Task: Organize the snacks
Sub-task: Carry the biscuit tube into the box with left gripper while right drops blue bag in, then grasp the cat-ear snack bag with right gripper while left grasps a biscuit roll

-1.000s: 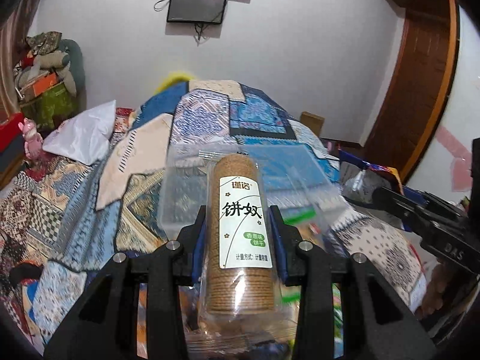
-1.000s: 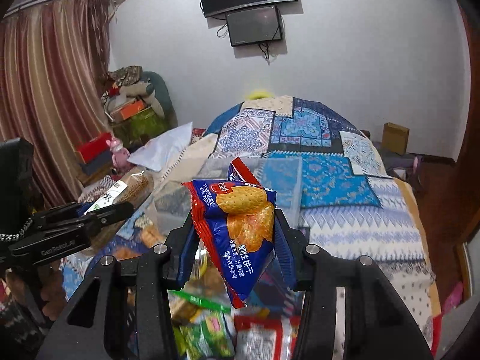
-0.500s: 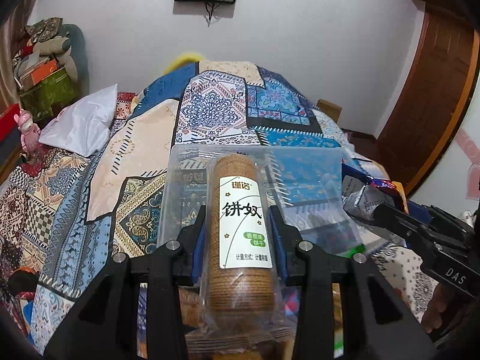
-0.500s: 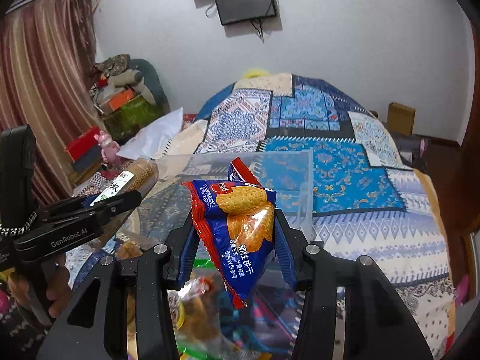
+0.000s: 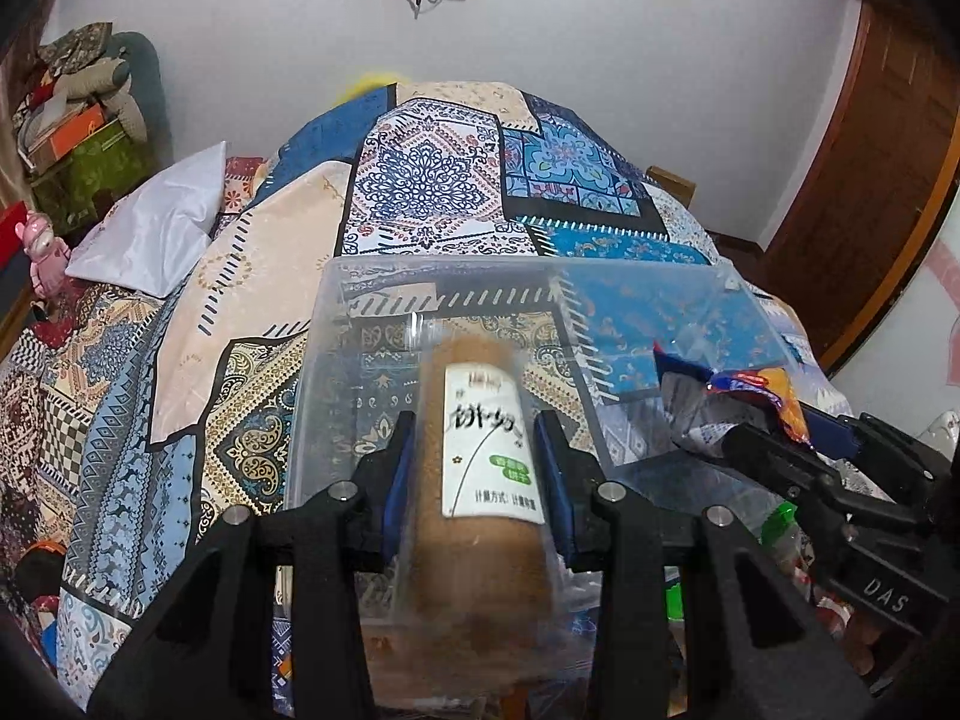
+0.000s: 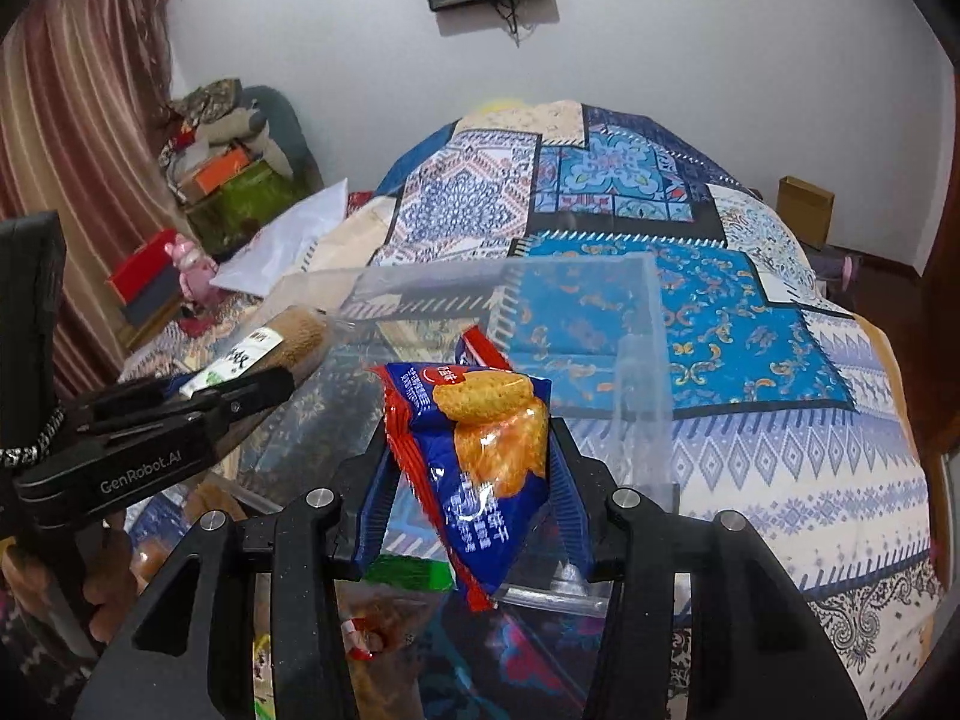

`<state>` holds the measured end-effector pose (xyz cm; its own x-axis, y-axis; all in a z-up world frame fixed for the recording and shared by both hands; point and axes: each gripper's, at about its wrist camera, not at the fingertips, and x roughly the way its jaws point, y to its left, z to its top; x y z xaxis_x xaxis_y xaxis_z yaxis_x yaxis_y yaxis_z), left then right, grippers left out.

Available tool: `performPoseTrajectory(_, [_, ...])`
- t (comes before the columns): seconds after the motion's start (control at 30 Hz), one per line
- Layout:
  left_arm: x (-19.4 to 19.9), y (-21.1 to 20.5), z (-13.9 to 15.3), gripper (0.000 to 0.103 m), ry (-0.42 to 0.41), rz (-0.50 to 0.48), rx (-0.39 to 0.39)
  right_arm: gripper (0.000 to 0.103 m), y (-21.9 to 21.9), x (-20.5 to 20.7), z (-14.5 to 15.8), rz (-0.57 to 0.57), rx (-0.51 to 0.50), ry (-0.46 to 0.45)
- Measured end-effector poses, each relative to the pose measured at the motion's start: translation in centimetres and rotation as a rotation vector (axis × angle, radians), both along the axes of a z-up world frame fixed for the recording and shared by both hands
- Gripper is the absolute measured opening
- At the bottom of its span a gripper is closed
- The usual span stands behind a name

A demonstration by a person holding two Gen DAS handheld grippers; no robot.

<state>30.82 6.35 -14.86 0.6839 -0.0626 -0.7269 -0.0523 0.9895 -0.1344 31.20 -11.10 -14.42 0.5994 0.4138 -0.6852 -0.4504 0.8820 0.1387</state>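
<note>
now both grippers hang over the clear bin [image 5: 420,300] on the quilt [image 5: 432,180]: left gripper [image 5: 474,474] clamped around the biscuit roll [image 5: 480,480], right gripper [image 6: 465,468] pinching the blue cracker packet [image 6: 480,450]; best lower each inside the near wall before letting go, roll laid flat

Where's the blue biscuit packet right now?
The blue biscuit packet is clamped in the right gripper, held above the near edge of the clear plastic bin, with the left gripper and its biscuit roll to its left.
</note>
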Motion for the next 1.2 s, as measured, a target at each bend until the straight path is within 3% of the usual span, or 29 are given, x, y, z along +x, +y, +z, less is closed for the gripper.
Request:
performPoseTrajectory(0.07, [-0.1, -0.2, 0.3, 0.043, -0.019, 0.012, 0.031, 0.046, 0.2, -0.1, -0.1, -0.005, -0.023, -0.003])
performPoseTrajectory(0.17, [-0.8, -0.6, 1.3, 0.061, -0.053, -0.005, 0.048, 0.051, 0.3, -0.2, -0.2, -0.001, -0.041, 0.000])
performPoseTrajectory(0.33, [-2.3, -1.1, 3.0, 0.062, -0.094, -0.016, 0.071, 0.052, 0.3, -1.3, 0.8, 0.009, -0.042, -0.026])
performPoseTrajectory(0.47, [-3.9, -1.0, 4.4, 0.063, -0.113, -0.021, 0.068, 0.063, -0.2, -2.6, 2.5, 0.014, 0.004, -0.060])
performPoseTrajectory(0.6, [-5.6, -0.1, 5.4, 0.074, -0.128, -0.009, 0.055, 0.066, -0.8, -4.0, 4.1, 0.016, 0.029, -0.092])
performPoseTrajectory(0.67, [-6.4, 0.5, 5.7, 0.074, -0.128, -0.001, 0.065, 0.066, -1.2, -4.8, 4.7, 0.018, 0.034, -0.098])
performPoseTrajectory(0.73, [-7.1, 1.0, 5.6, 0.075, -0.116, 0.008, 0.085, 0.068, -1.4, -5.3, 4.9, 0.023, 0.036, -0.098])
performPoseTrajectory(0.8, [-7.7, 1.7, 5.3, 0.083, -0.092, 0.016, 0.093, 0.071, -1.5, -5.8, 4.8, 0.032, 0.035, -0.093])
performPoseTrajectory(1.07, [-8.8, 3.7, 1.2, 0.083, 0.037, 0.040, 0.115, 0.072, -1.2, -7.0, 2.6, 0.068, 0.010, -0.026])
performPoseTrajectory(1.2, [-8.7, 3.8, -1.2, 0.083, 0.117, 0.013, 0.077, 0.072, -0.8, -7.3, 1.1, 0.082, 0.001, 0.014])
